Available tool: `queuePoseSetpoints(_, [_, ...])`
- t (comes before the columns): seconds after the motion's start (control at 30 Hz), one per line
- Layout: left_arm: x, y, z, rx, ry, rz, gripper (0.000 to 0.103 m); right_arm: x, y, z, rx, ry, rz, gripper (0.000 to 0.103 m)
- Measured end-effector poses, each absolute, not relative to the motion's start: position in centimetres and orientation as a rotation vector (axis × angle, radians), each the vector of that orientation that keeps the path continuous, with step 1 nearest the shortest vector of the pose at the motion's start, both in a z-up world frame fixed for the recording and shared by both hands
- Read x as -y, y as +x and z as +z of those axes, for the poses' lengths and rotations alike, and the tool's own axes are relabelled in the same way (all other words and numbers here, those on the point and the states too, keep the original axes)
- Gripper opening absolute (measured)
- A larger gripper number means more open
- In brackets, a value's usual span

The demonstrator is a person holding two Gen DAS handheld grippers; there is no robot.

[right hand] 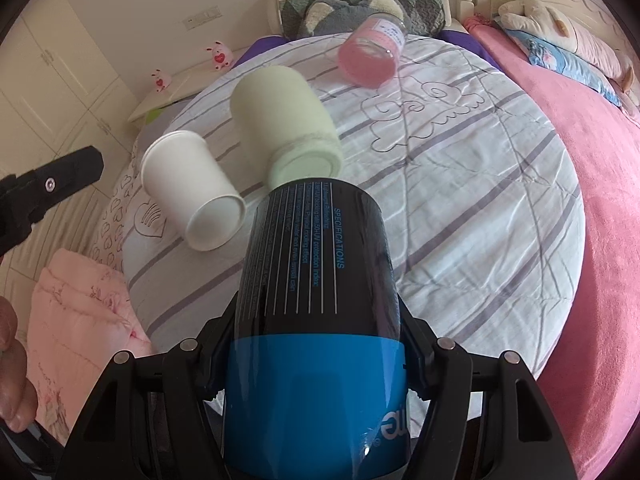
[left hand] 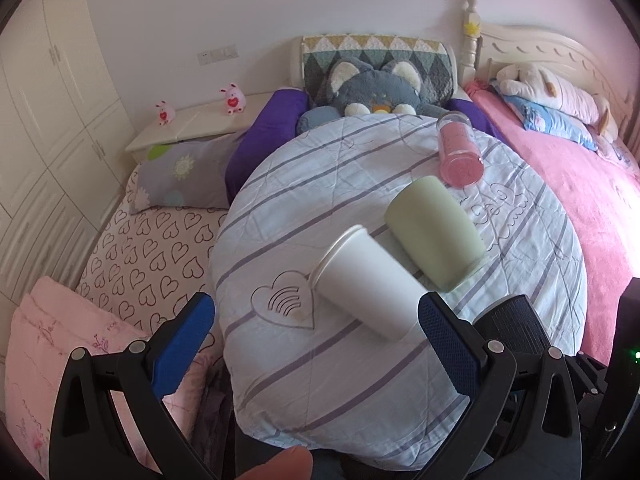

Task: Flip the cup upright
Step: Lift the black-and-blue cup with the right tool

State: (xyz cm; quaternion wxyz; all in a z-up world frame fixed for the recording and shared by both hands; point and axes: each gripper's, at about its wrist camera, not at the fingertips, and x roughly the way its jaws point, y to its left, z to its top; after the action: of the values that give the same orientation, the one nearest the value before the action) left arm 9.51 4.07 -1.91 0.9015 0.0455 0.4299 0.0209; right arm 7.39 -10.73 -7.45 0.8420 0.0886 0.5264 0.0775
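At nine o'clock, the left gripper [left hand: 316,320] is held spread, empty, before the tipped white paper cup [left hand: 366,282]. At six o'clock, the right gripper [right hand: 316,360] is clamped on a black-and-blue cylindrical cup [right hand: 316,320]. If released on the soft striped quilt [right hand: 460,200], toppling is judged likely.

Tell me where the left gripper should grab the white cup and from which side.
Grip the white cup across its side wall, about midway along. It lies on its side with its base toward the left gripper, whose open jaws already flank that end. Probably come straight ahead over the base; the wall narrows there, and the green cup crowds its right.
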Motion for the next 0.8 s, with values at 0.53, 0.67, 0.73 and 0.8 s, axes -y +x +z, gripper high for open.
queuePoseSetpoints(0.53, [-5.4, 8.2, -2.6, -0.902, 0.078, 0.066, 0.103, 9.5, 7.8, -8.7, -1.107, 0.170, 0.158, 0.068])
queuePoseSetpoints(0.67, [-5.3, 8.0, -2.8, -0.908, 0.080, 0.070, 0.103, 9.3, 7.9, -8.9, -1.099, 0.156, 0.149, 0.082])
queuePoseSetpoints(0.73, [-5.4, 8.0, -2.8, -0.908, 0.079, 0.074, 0.103, 9.2, 7.8, -8.6, -1.090, 0.150, 0.148, 0.082])
queuePoseSetpoints(0.8, [-5.5, 7.9, -2.7, -0.907, 0.076, 0.077, 0.103, 9.2, 7.7, -8.3, -1.081, 0.139, 0.142, 0.082])
